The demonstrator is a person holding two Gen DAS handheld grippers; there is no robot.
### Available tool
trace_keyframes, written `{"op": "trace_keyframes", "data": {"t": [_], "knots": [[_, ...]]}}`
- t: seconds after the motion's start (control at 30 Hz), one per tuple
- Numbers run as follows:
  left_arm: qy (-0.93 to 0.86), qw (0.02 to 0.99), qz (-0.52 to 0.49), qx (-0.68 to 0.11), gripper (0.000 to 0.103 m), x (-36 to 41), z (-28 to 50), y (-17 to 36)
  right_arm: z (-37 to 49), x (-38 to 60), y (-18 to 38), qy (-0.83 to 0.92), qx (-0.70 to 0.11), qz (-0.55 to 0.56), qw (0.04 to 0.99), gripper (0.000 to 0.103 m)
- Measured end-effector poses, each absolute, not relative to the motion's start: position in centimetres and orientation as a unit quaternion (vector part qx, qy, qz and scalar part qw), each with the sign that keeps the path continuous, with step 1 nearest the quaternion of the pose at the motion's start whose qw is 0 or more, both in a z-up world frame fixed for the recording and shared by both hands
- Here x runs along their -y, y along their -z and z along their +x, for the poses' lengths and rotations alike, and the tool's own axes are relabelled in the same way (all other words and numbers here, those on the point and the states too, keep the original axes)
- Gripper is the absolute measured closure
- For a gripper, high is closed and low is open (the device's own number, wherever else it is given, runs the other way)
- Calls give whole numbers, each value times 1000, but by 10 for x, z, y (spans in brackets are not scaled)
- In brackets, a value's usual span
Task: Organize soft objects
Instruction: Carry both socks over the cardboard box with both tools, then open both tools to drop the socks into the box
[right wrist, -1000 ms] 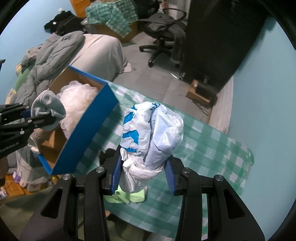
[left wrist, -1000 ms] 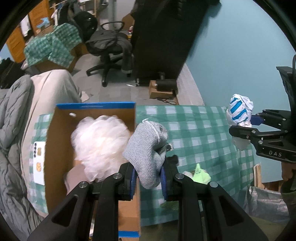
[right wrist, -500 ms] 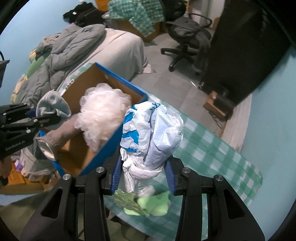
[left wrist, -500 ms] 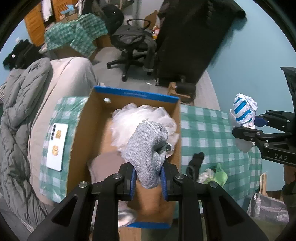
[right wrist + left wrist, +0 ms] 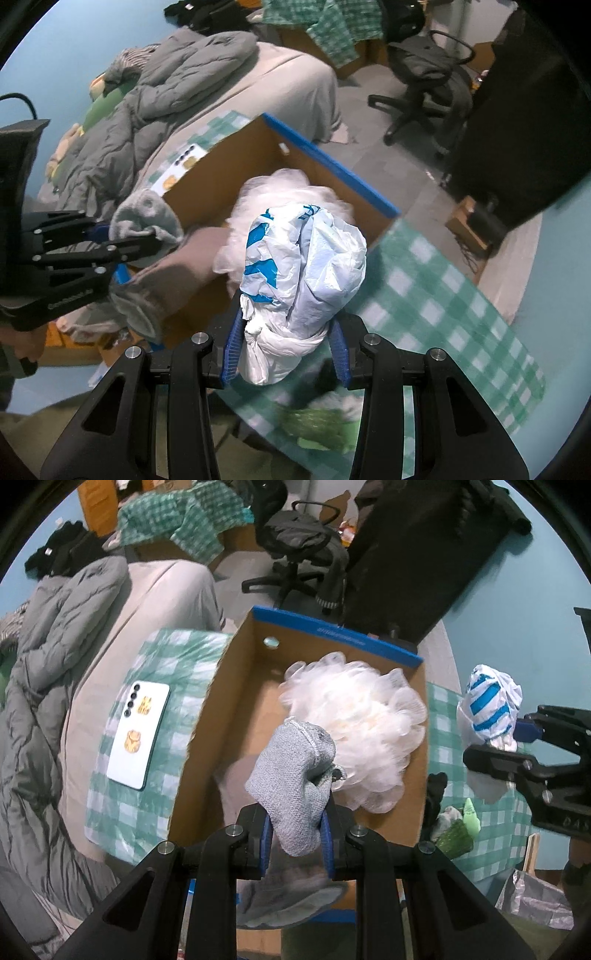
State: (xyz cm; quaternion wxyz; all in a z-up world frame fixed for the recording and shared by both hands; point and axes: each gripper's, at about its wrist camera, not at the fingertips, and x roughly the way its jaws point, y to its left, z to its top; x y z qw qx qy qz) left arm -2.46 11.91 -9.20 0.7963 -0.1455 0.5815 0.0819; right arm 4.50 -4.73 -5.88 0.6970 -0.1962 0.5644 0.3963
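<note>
Halfway: white pouf [image 5: 354,727] already in box [image 5: 236,686]. Left gripper [image 5: 297,830] clamped on grey sock [image 5: 291,775], right gripper [image 5: 286,350] on knotted bag [image 5: 306,266]. Green scraps [image 5: 458,827] left at 4 o'clock.

blurred: green items [image 5: 325,424] | hidden: box floor [image 5: 236,716] under white pouf [image 5: 354,731]

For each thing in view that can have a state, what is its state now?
Left gripper: shut on the grey sock, above the box.
Right gripper: shut on the knotted plastic bag.
Cardboard box: open on top, holding a white mesh puff.
Phone: lying face down on the checked cloth.
</note>
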Motion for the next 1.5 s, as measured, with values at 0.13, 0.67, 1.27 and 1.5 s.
{"op": "trace_keyframes", "data": {"t": [0.13, 0.67, 1.27, 1.5], "knots": [[-85, 789, -152, -589, 81, -126, -25, 101, 35, 31, 71, -406, -578, -194, 681, 63], [-78, 787, -126, -599, 56, -128, -16, 106, 15, 14, 88, -406, -602, -187, 661, 59], [-96, 795, -135, -584, 45, -123, -24, 89, 15, 27, 75, -391, -584, -208, 680, 32], [-85, 800, -127, -580, 45, -101, -23, 81, 20, 51, 66, -382, -581, -202, 690, 32]]}}
